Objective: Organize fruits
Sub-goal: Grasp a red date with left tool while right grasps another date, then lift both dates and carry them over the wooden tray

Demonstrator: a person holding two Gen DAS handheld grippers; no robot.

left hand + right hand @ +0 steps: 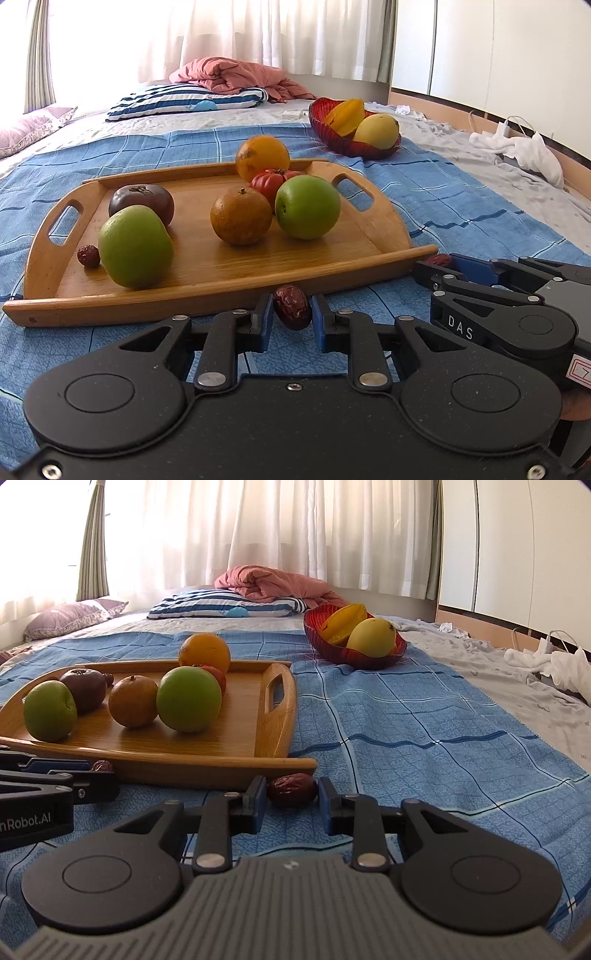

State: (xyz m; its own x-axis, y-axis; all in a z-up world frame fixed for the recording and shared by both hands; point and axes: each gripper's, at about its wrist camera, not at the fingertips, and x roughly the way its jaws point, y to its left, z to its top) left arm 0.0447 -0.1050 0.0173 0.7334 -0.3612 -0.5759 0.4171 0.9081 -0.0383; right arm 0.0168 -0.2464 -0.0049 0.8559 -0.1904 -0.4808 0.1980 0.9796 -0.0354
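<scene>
"DAS" on right gripper [441, 263]; "nRobot.AI" on left gripper [101, 767].

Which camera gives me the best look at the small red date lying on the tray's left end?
Left wrist view: the date sits in the open beside the near green apple. In the right wrist view only a sliver shows behind the dark tomato.

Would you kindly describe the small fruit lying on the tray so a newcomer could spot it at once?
Find the wooden tray on the blue checked cloth. At its near left corner, beside a green apple, lies a red date. It is the tray's only small, wrinkled, dark red fruit.
</scene>
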